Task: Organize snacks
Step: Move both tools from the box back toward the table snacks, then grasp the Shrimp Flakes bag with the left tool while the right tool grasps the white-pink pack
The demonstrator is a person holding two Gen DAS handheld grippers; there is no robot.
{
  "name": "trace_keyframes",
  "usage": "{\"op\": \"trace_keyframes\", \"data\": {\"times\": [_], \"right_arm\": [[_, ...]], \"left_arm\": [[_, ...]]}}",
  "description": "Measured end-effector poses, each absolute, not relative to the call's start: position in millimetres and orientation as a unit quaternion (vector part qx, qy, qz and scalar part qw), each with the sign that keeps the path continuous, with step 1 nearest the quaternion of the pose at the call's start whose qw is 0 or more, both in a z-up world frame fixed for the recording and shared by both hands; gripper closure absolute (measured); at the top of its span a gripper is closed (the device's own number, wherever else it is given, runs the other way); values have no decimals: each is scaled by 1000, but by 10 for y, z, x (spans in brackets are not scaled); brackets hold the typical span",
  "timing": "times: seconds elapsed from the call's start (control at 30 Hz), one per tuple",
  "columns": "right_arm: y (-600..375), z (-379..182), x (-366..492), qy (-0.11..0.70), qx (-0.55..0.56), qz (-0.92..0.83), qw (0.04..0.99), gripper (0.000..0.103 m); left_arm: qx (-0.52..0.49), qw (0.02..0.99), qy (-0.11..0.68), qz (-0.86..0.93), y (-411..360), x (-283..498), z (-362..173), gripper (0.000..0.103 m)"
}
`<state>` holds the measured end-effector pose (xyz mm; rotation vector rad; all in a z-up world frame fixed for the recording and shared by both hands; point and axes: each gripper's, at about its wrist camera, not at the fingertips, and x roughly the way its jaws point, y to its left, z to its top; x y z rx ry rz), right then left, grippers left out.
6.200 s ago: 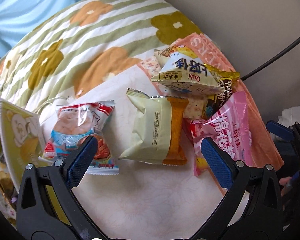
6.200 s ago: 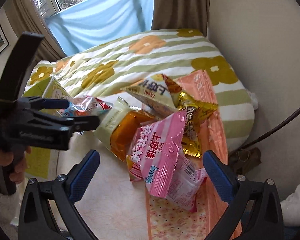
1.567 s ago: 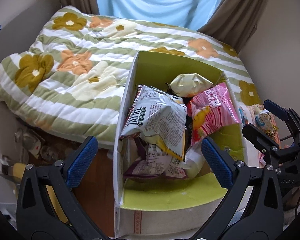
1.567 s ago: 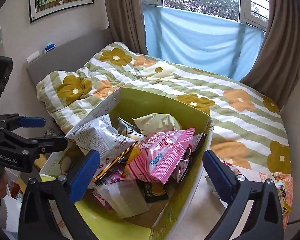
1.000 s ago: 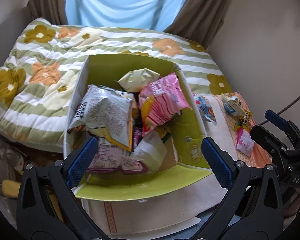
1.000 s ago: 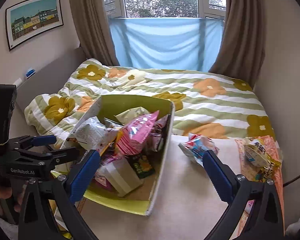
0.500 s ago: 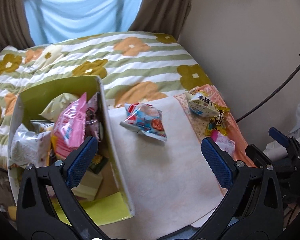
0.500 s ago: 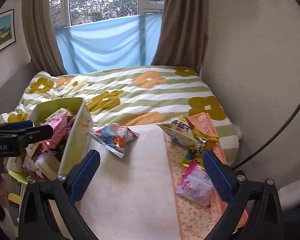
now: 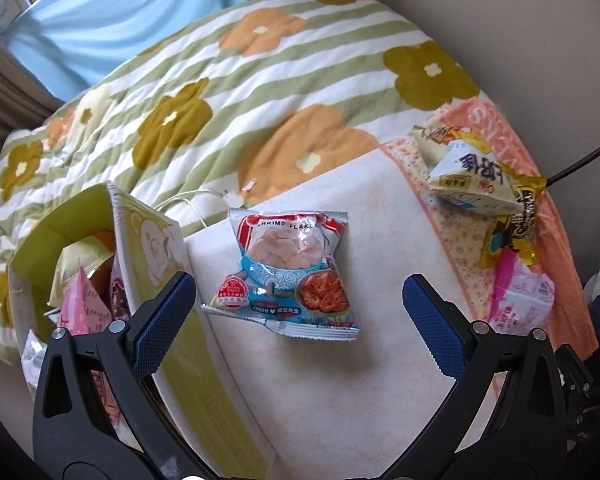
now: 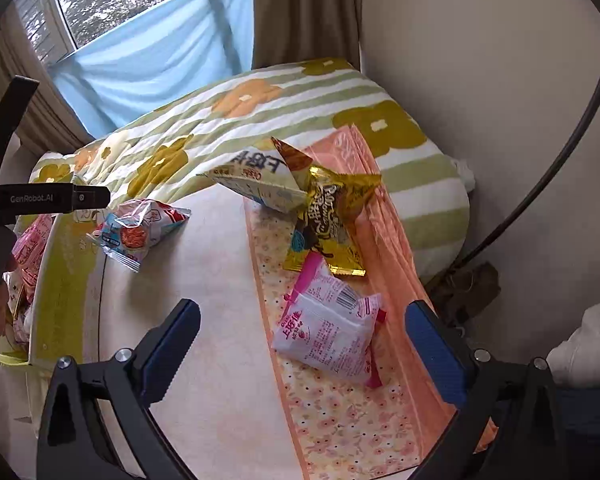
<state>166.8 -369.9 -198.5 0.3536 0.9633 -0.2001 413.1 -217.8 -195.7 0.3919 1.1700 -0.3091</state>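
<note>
A shrimp flakes bag (image 9: 288, 276) lies flat on the white table (image 9: 340, 392), just ahead of my open, empty left gripper (image 9: 298, 316). It also shows in the right wrist view (image 10: 136, 232). A green box (image 9: 148, 264) with several snack bags stands at the left. On the orange floral cloth (image 10: 340, 420) lie a white-and-blue triangular bag (image 10: 260, 180), a gold bag (image 10: 328, 224) and a pink-and-white bag (image 10: 328, 332). My right gripper (image 10: 300, 344) is open and empty, with the pink-and-white bag just ahead of its jaws.
A flowered, striped quilt (image 9: 220, 92) covers the bed behind the table. A beige wall (image 10: 480, 80) and a black cable (image 10: 560, 168) are at the right. A white cord (image 9: 196, 204) lies at the table's far edge.
Both grippers have swung right from the box and come down closer to the table. The shrimp flakes bag now sits between the left jaws' line, the pink-and-white bag before the right.
</note>
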Motion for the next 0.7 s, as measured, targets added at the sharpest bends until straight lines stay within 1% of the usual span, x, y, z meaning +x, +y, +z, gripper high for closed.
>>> {"op": "trace_keyframes", "data": {"times": [0.23, 0.37, 0.57, 0.63, 0.7], "right_arm": [[-3739, -2304, 1743, 484, 202, -119, 843, 1], [-3725, -2445, 1791, 490, 205, -150, 834, 1], [-3718, -2563, 1833, 489, 218, -178, 826, 1], [-3702, -2592, 1885, 491, 214, -184, 824, 1], [-3697, -2611, 1930, 492, 207, -190, 824, 1]], "left_arm": [[231, 754, 601, -132, -2228, 4438, -2546, 0], [264, 734, 613, -127, -2260, 4544, -2787, 0], [258, 711, 639, -140, -2254, 4628, -3029, 1], [254, 703, 648, -145, -2253, 4630, -3088, 5], [252, 697, 654, -150, -2263, 4618, -3125, 7]]}}
